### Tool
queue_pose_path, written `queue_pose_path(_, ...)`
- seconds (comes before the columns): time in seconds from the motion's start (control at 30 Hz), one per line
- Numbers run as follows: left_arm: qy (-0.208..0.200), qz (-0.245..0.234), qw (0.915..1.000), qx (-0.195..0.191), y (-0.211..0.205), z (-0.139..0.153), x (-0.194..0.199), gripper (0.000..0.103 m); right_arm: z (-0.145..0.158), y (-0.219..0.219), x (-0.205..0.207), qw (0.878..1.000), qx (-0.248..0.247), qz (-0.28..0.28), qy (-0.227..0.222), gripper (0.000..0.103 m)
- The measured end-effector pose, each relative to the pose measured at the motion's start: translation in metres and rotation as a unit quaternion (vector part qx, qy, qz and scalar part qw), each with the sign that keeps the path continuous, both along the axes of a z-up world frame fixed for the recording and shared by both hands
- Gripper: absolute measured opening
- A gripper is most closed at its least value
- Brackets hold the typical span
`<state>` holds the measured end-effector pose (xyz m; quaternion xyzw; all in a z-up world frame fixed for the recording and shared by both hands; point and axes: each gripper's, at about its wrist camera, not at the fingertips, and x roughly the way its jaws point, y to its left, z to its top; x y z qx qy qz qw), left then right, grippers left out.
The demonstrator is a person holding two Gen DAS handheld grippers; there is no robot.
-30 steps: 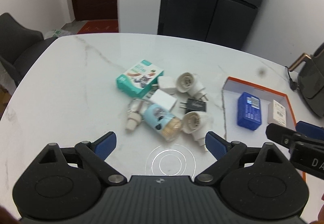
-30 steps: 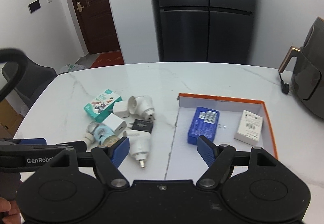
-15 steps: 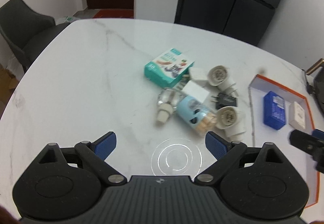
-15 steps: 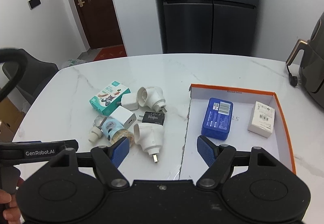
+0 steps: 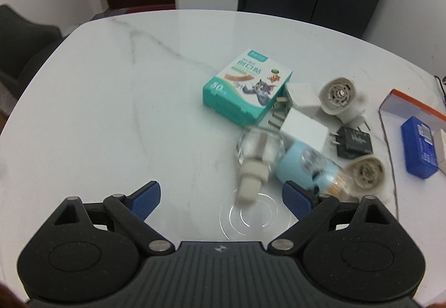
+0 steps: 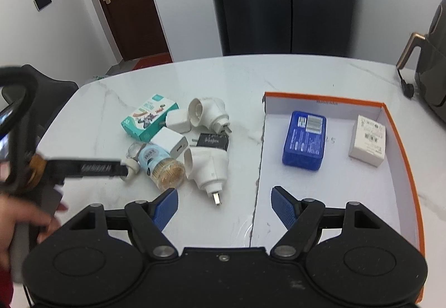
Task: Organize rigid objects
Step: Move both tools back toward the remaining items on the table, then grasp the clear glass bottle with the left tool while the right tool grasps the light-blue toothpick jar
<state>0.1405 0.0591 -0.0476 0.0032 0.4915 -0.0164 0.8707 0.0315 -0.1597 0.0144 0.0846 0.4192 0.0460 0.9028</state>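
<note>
Both my tongs wide open, empty: left tongs (image 5: 221, 196) lined up on clear bottle (image 5: 257, 152), right tongs (image 6: 224, 205) waiting by tray (image 6: 401, 141).

The table (image 5: 117, 102) is showing a glossy white marble-look top with grey veins, mirroring a ring of light. The teal box (image 5: 246, 89) is looking like smooth printed cardboard with a slight sheen. The small bottle (image 5: 257, 150) is showing clear glass or plastic with a ribbed cream cap. The white plugs (image 6: 207, 166) and the black plug (image 6: 213, 141) are looking like smooth plastic, with metal prongs. The tray (image 6: 401, 149) is looking like matt cardboard, white inside, orange at the rim. The left gripper (image 5: 221, 195) is showing matt black plastic and ribbed blue pads.
</note>
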Motion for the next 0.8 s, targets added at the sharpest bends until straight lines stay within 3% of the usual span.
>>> queue_pose_path(0.13,-0.01,-0.018,0.9997,0.012,-0.005,-0.011,0.018,0.094,-0.008,-0.001,-0.001,1.0,0.001,-0.01,0.011,0.087)
queue_pose_path(0.33,-0.003,-0.054,0.9985,-0.001,-0.016,-0.024,0.03,0.09,-0.017,-0.003,-0.001,0.999,0.007,-0.031,0.022,0.088)
queue_pose_path(0.5,-0.02,-0.053,0.9984,-0.004,-0.016,-0.029,0.029,0.07,-0.02,0.007,0.003,0.999,0.012,-0.022,0.02,0.087)
queue_pose_path(0.57,-0.028,-0.052,0.9982,-0.009,-0.013,-0.026,0.031,0.051,-0.021,0.016,0.005,1.0,0.014,-0.007,0.017,0.087)
queue_pose_path(0.8,-0.03,-0.055,0.9976,-0.029,0.011,-0.015,0.018,0.05,-0.023,0.054,0.023,0.998,0.005,0.068,-0.002,0.087)
